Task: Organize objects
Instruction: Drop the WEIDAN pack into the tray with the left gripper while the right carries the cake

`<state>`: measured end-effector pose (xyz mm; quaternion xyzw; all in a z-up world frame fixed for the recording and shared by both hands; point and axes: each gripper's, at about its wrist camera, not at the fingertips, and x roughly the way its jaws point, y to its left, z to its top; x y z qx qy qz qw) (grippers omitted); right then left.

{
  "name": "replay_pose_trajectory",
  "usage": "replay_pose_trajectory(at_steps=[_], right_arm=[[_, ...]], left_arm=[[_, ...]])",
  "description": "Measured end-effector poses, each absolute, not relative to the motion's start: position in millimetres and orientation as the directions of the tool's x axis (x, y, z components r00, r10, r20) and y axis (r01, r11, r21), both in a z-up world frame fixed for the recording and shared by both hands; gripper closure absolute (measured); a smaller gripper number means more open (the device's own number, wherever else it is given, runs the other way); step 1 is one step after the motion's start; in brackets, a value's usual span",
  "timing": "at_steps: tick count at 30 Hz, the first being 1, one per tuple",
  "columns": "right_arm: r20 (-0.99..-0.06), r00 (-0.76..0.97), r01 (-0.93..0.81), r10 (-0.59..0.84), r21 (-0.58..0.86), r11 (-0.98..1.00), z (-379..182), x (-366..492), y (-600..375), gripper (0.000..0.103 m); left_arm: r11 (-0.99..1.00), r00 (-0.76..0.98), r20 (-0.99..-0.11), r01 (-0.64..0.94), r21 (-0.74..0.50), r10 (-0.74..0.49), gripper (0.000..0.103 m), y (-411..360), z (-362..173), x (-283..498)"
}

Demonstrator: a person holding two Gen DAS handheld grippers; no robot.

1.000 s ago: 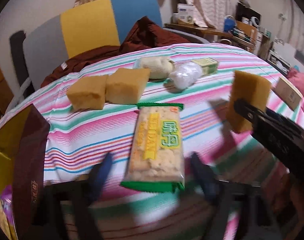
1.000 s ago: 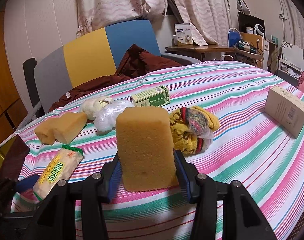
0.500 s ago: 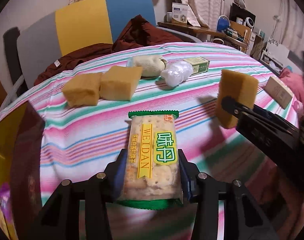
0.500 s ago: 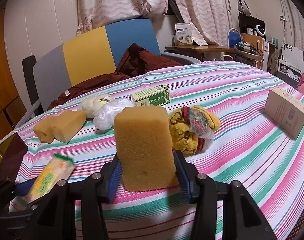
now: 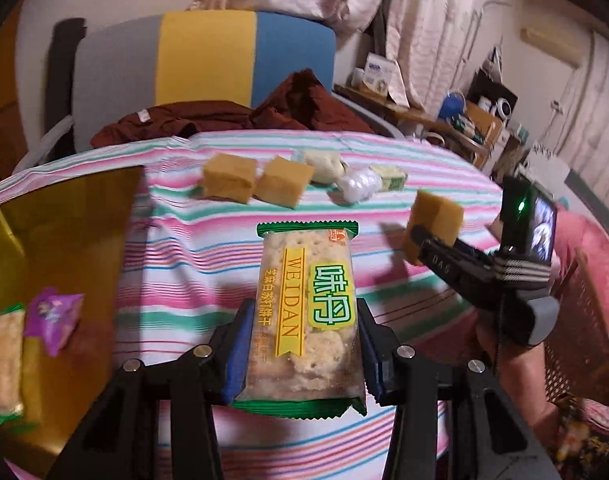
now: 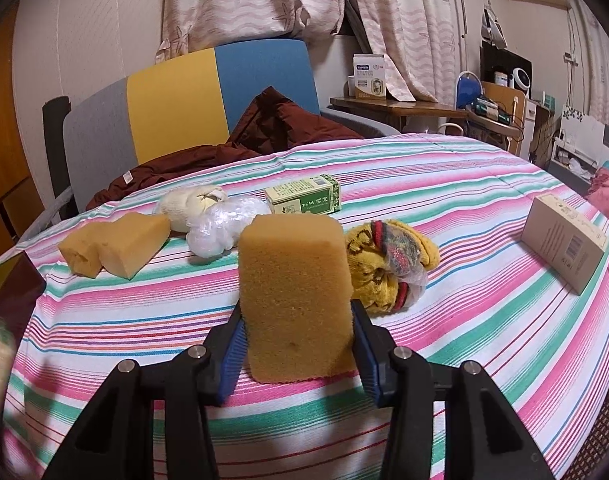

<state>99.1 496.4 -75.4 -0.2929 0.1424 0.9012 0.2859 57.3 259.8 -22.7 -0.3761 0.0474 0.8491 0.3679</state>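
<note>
Left gripper [image 5: 302, 350]: blue pads clamped on both long sides of the cracker packet [image 5: 306, 308], which is lifted clear of the striped tablecloth [image 5: 192, 264] near its front edge. The jaws closed onto the packet within the last second. The packet points away from the camera, green crimped ends front and back.

Right gripper [image 6: 298, 344]: pads pinch the lower part of a yellow sponge block [image 6: 294, 292], held upright above the cloth's front edge. The same sponge shows in the left wrist view, off to the right, with a hand below the gripper handle.

On the cloth toward the far-left edge: two more sponge blocks [image 5: 252, 178] side by side, touching. Right of them are a cream cloth bundle [image 6: 192, 206] and a crumpled clear plastic bag [image 6: 222, 226], touching each other, then a green carton [image 6: 304, 200] just beside the bag. A yellow patterned sock bundle [image 6: 388, 266] sits just behind the held sponge. A beige box [image 6: 562, 248] stands near the right edge.

Left edge: a yellow box [image 5: 56, 248], open, with a purple wrapper [image 5: 54, 316] and another cracker pack [image 5: 2, 364] inside.
</note>
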Motion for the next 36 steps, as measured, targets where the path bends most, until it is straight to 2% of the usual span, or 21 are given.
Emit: replay_pose_trajectory(at_steps=[6,15,25,30,36], right_arm=[[-0.607,-0.654,-0.603,0.451,0.057,-0.796,-74.3,97.0,491.6,0.056],[-0.594,-0.646,-0.607,0.479,0.020,-0.794,-71.2,98.1,484.2,0.057],[-0.586,-0.668,-0.583,0.458,0.030,-0.812,-64.4,113.0,462.4,0.058],[-0.559,-0.736,-0.530,0.382,0.125,-0.839,-44.9,123.3,431.3,0.058],[-0.489,-0.830,-0.373,0.268,0.130,-0.918,-10.9,123.5,372.9,0.058]], left_arm=[[-0.766,-0.511,-0.629,-0.602,-0.225,0.587,0.055,208.8,-3.9,52.1],[-0.861,-0.608,-0.621,-0.439,-0.256,0.494,0.055,123.8,-0.9,13.6],[-0.931,-0.629,-0.687,-0.223,-0.288,0.363,0.055,43.5,-21.0,-40.3],[-0.952,-0.619,-0.723,-0.188,-0.242,0.306,0.055,29.8,-28.9,-64.4],[-0.955,-0.555,-0.778,-0.145,-0.257,0.294,0.055,25.0,-46.6,-88.4]])
